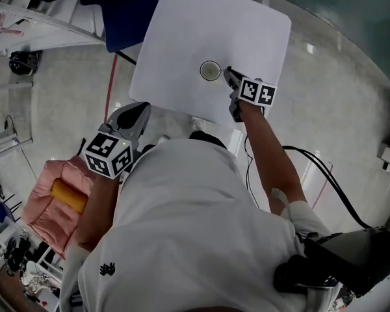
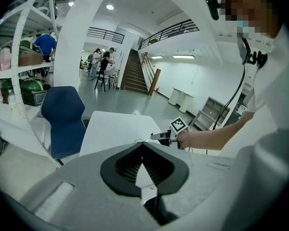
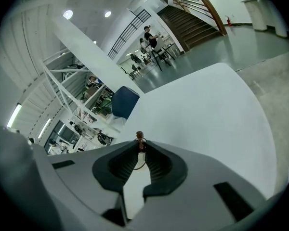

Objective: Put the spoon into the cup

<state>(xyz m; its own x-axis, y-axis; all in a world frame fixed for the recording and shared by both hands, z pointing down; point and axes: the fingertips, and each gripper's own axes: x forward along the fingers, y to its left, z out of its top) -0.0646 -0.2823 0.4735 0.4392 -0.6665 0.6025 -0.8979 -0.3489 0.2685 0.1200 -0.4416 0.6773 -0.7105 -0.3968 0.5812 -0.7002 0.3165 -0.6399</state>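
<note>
Spoon (image 3: 139, 137), of which only a brown knobbed end shows, is pinched between the closed tips of the right gripper (image 3: 140, 147), the knob poking out just past the jaws; from the head view that gripper hovers just beside the cup (image 1: 210, 71), which stands upright on the white table (image 1: 182, 25). Left gripper (image 2: 143, 147) hangs near the table's near edge, jaws closed tip to tip with nothing between them.

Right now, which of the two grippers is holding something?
The right gripper: its fingers pinch the thin spoon beside the cup. The left gripper holds nothing.
</note>
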